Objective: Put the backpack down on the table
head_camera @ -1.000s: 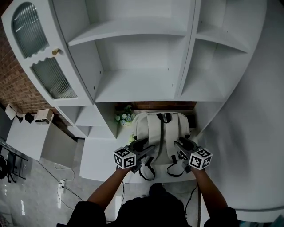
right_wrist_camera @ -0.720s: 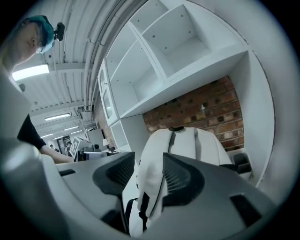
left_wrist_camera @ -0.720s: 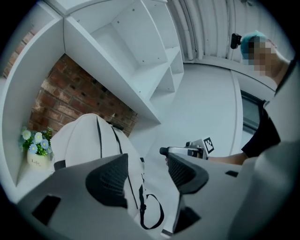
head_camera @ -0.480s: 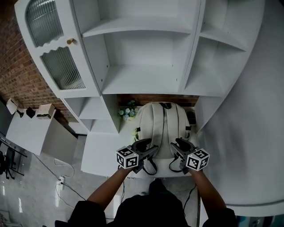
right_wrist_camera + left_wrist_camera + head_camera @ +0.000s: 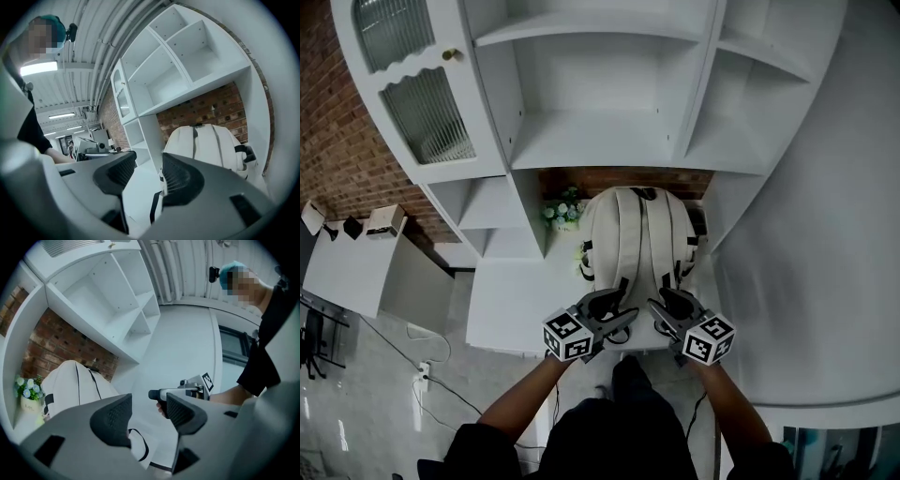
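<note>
A cream backpack (image 5: 639, 239) lies on the white table (image 5: 516, 300), its top toward the brick wall and its dark-edged straps (image 5: 619, 286) toward me. My left gripper (image 5: 617, 309) hovers just off the bag's near end; its jaws are closing with nothing between them. My right gripper (image 5: 661, 307) is beside it, open and empty. In the left gripper view the backpack (image 5: 75, 385) is ahead on the left, past the gripper (image 5: 149, 404). In the right gripper view the backpack (image 5: 206, 140) stands beyond the gripper (image 5: 149, 161).
A small pot of flowers (image 5: 562, 214) stands left of the bag by the wall. White shelving (image 5: 600, 141) rises over the table, with a glass-fronted cabinet door (image 5: 412, 103) at its left. A white wall panel (image 5: 806, 262) closes the right side.
Both grippers have drawn back toward me, from over the bag's lower end to just off its near edge. The backpack stays lying on the table.
</note>
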A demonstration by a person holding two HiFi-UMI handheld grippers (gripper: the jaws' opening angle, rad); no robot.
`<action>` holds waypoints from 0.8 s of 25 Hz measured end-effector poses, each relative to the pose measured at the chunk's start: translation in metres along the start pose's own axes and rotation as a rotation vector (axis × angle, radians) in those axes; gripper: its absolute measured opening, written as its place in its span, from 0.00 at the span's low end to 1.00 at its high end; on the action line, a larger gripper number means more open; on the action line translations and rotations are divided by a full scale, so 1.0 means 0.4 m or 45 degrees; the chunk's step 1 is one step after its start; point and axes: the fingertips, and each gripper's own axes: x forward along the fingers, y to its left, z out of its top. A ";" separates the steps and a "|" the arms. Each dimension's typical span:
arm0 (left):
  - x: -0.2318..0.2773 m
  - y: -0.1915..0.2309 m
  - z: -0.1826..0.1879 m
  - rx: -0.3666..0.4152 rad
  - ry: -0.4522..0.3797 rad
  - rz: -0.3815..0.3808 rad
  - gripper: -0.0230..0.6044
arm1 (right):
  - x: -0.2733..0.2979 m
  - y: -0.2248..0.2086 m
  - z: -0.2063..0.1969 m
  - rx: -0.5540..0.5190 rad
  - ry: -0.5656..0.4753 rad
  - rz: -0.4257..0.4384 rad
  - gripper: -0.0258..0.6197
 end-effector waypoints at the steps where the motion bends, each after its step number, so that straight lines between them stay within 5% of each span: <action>1: -0.002 -0.016 -0.008 0.017 0.010 -0.003 0.42 | -0.006 0.014 -0.008 -0.018 0.006 -0.006 0.34; 9: -0.037 -0.154 0.004 0.075 -0.043 -0.001 0.10 | -0.085 0.088 -0.003 -0.046 -0.038 -0.069 0.30; 12: -0.051 -0.195 0.016 0.032 -0.107 0.036 0.07 | -0.124 0.116 0.021 -0.036 -0.107 -0.077 0.13; 20: -0.029 -0.323 -0.019 0.033 -0.124 0.271 0.06 | -0.265 0.161 0.008 -0.131 -0.142 -0.200 0.09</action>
